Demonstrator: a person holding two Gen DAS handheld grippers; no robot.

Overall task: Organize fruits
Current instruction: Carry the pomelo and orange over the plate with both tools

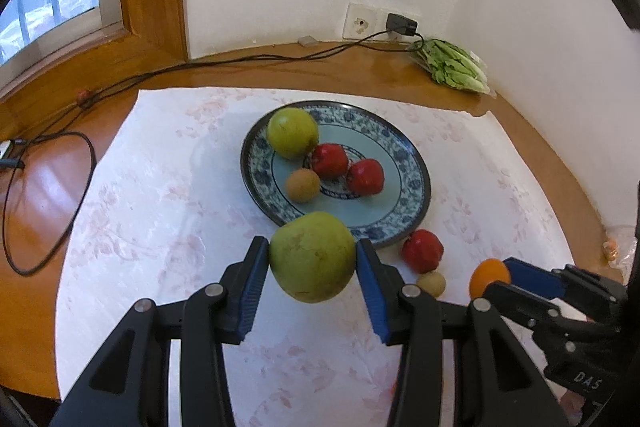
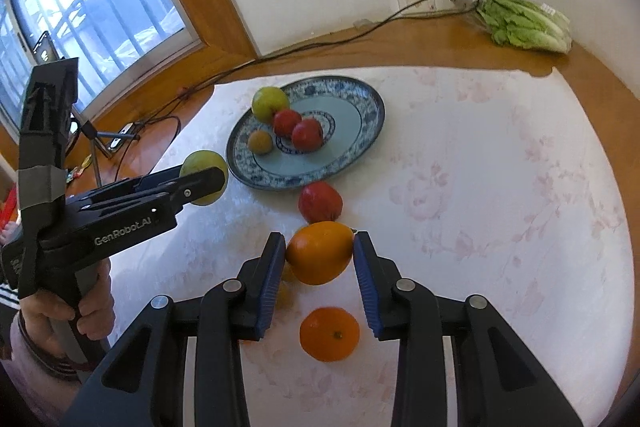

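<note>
While the left wrist view shows the left gripper point(image 1: 312, 259) pinching a green pear point(image 1: 312, 257) just short of the plate point(image 1: 412, 163), carry it over the rim; right wrist view: right gripper point(image 2: 320, 253) pinches an orange point(image 2: 320, 253) above the counter point(image 2: 500, 207), keep it level

left gripper point(image 1: 313, 259) jaws clamped on fruit, right gripper point(image 2: 320, 254) likewise, both raised
</note>
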